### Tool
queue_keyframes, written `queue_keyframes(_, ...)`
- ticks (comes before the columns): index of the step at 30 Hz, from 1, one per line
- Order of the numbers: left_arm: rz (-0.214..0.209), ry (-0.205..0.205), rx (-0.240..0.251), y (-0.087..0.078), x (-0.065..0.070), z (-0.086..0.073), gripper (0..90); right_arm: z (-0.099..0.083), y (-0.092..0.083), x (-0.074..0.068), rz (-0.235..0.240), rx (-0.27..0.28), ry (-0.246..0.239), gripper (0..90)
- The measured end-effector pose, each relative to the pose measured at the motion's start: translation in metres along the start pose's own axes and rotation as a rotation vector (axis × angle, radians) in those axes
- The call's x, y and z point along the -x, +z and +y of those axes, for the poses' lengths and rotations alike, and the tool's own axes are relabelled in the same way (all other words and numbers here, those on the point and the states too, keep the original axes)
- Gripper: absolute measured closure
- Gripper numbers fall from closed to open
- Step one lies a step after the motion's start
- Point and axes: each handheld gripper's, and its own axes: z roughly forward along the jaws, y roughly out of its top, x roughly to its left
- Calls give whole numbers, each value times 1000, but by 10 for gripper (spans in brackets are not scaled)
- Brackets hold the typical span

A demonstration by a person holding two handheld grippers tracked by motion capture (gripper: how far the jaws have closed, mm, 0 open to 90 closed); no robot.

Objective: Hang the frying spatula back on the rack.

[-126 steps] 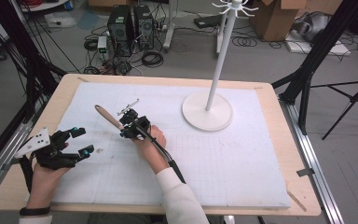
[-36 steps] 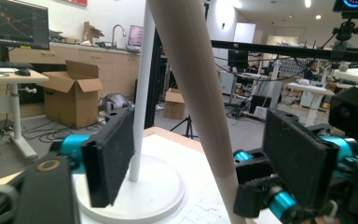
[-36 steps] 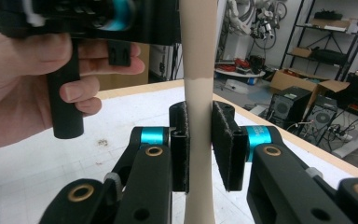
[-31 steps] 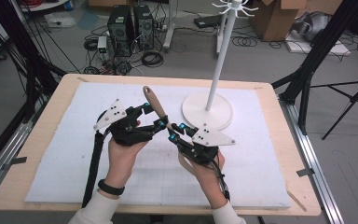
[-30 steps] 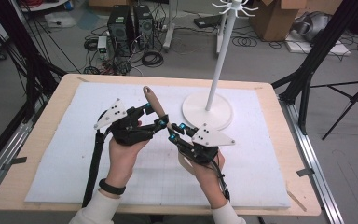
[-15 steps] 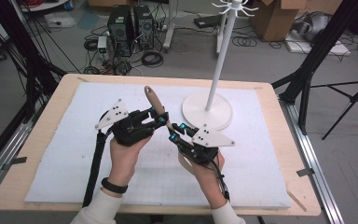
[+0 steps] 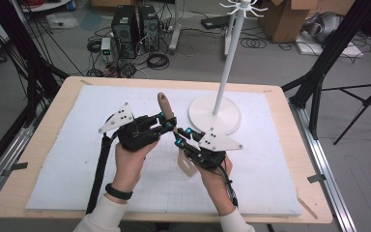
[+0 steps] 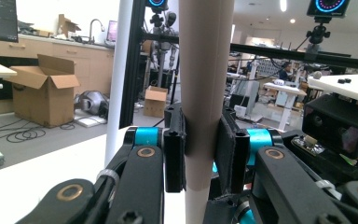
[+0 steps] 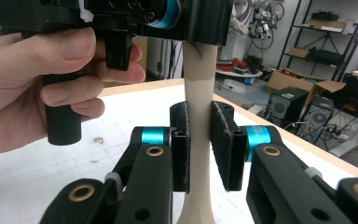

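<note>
A wooden spatula (image 7: 163,102) with a brown handle and a pale blade (image 7: 188,166) is held off the white mat between both hands, handle tip pointing away. My left gripper (image 7: 166,122) is shut on the handle; its jaws have just been closing, and in the left gripper view the pads (image 8: 229,144) press the round handle (image 8: 205,84) from both sides of the left gripper (image 8: 203,140). My right gripper (image 7: 178,140) is shut on the thinner neck just below; the right gripper view shows the right gripper (image 9: 199,144) clamping the pale neck (image 9: 200,84), with the left gripper (image 9: 121,18) right above.
A white stand with a round base (image 7: 203,113) and a tall pole (image 7: 227,58) rises just right of the grippers. The white mat (image 7: 77,159) covers the wooden table (image 7: 43,125). Cables trail from both grippers toward the near edge.
Earlier the left hand rested at the table's left while the right gripper alone held the spatula. Over the last second the left jaws closed onto the handle; both hands stayed put.
</note>
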Motion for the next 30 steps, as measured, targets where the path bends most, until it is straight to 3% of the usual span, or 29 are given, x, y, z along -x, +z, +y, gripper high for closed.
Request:
queue_keyframes(4,-26,2,-1,0,-1,2,749,1,-1,0,11,9,-18,765)
queue_keyframes(7,-52,2,-21,-1,-2,5,750,3,-4,1,26,26,-38,660)
queue_keyframes(10,-88,23,-38,-2,-1,9,751,5,-6,4,64,31,-21,598)
queue_keyframes(12,-114,31,-42,-3,0,13,752,8,-11,10,125,42,-27,531)
queue_keyframes(13,-131,38,-45,-3,0,15,752,8,-11,10,125,42,-27,531)
queue_keyframes(14,-149,44,-44,-4,0,16,753,11,-13,14,187,37,-15,509)
queue_keyframes(16,-195,49,-45,-5,0,20,753,12,-14,16,205,40,-13,502)
queue_keyframes(20,-285,75,-73,-5,3,26,753,18,-16,23,327,40,16,483)
queue_keyframes(24,-388,105,-101,-3,6,30,753,23,-13,24,413,7,19,486)
queue_keyframes(27,-470,91,-93,-2,6,31,753,24,-10,23,485,-11,14,496)
queue_keyframes(30,-512,86,-104,-1,6,32,753,24,-9,21,534,-10,11,532)
